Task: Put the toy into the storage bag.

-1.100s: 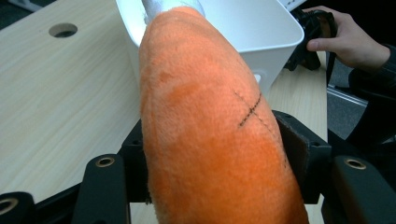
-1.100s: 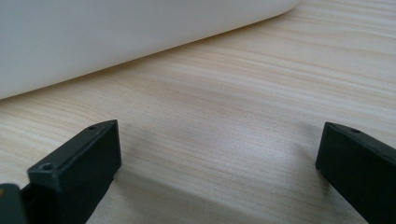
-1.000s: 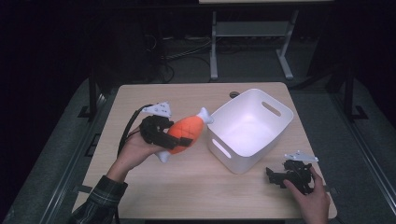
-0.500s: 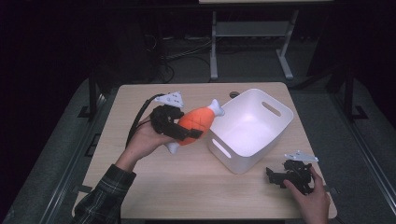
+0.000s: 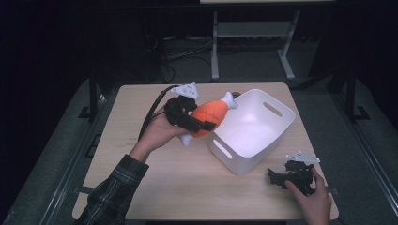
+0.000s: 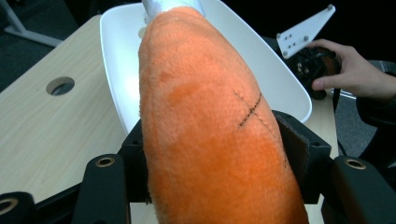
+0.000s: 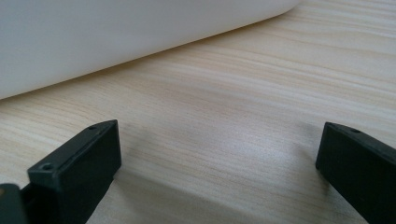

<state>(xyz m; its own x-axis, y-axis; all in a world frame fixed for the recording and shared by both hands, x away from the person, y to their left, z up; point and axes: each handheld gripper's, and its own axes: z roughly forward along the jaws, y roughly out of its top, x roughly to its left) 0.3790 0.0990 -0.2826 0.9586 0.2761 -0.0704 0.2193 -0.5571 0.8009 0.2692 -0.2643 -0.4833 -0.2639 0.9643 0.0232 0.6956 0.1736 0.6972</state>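
An orange plush toy with white ends [image 5: 210,115] hangs in the air at the near-left rim of the white basket [image 5: 277,126]. My left gripper [image 5: 199,125] is shut on the plush toy's middle. In the left gripper view the orange plush [image 6: 210,121] bulges between the jaws, its white tip reaching over the basket [image 6: 116,65]. My right gripper [image 5: 277,178] rests on the table at the front right, just in front of the basket, jaws wide open with nothing between them. The right gripper view has the gripper [image 7: 219,163] over bare wood, with the basket's wall [image 7: 116,37] close ahead.
The wooden table [image 5: 141,178] has a small round hole [image 6: 60,86] near the basket. A metal stand [image 5: 248,33] is on the dark floor beyond the far edge. The other hand with its gripper [image 6: 313,65] lies past the basket in the left gripper view.
My left gripper has carried the plush toy up and to the right, from the table's left middle to the basket's rim. The right gripper has stayed still.
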